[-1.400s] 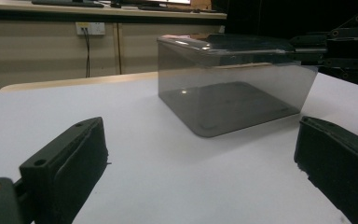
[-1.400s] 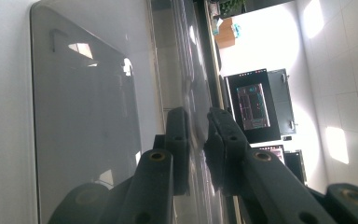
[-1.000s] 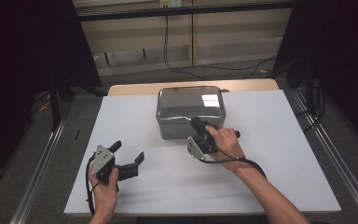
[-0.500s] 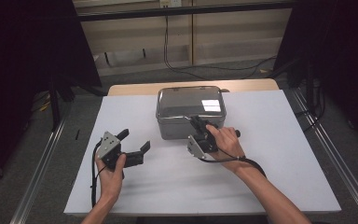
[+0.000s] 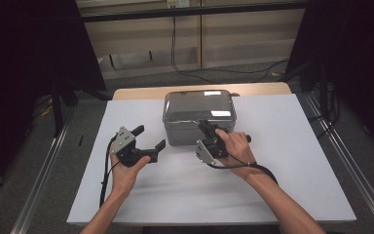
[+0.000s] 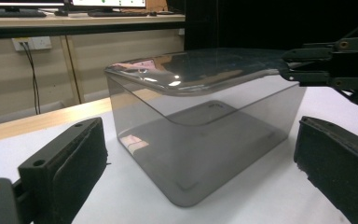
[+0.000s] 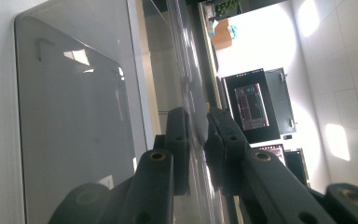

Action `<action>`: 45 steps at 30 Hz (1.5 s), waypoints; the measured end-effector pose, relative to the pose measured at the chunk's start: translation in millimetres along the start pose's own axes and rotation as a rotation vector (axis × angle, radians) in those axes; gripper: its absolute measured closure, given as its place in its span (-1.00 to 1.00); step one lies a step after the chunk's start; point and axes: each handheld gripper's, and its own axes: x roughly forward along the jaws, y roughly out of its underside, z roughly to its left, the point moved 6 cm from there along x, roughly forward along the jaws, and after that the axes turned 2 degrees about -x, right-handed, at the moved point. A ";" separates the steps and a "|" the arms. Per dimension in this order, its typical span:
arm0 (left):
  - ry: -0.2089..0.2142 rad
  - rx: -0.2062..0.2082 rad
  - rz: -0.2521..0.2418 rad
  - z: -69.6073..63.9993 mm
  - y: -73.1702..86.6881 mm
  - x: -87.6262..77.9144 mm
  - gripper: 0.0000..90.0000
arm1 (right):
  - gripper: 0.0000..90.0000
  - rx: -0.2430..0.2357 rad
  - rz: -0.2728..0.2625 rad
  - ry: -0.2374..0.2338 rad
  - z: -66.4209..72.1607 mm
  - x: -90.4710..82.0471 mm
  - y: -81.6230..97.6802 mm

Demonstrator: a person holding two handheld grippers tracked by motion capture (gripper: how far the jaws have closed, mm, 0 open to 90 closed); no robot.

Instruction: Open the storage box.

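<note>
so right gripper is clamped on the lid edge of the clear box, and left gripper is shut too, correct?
Not quite. The left gripper is open: the left gripper view shows its pads wide apart, facing the box. The right gripper is indeed clamped on the lid edge.

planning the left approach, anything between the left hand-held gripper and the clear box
Nothing: bare white table separates the left hand-held gripper from the clear box in the high view.

Box (image 5: 199, 114) mid-table (image 5: 297, 146) — left tool (image 5: 148, 138) to its left, right tool (image 5: 205, 127) at its near rim
</note>
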 end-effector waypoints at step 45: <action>-0.068 0.084 0.005 25.7 -10.4 69.6 -0.54 | 0.77 0.006 -0.008 0.021 -10.1 0.4 -2.1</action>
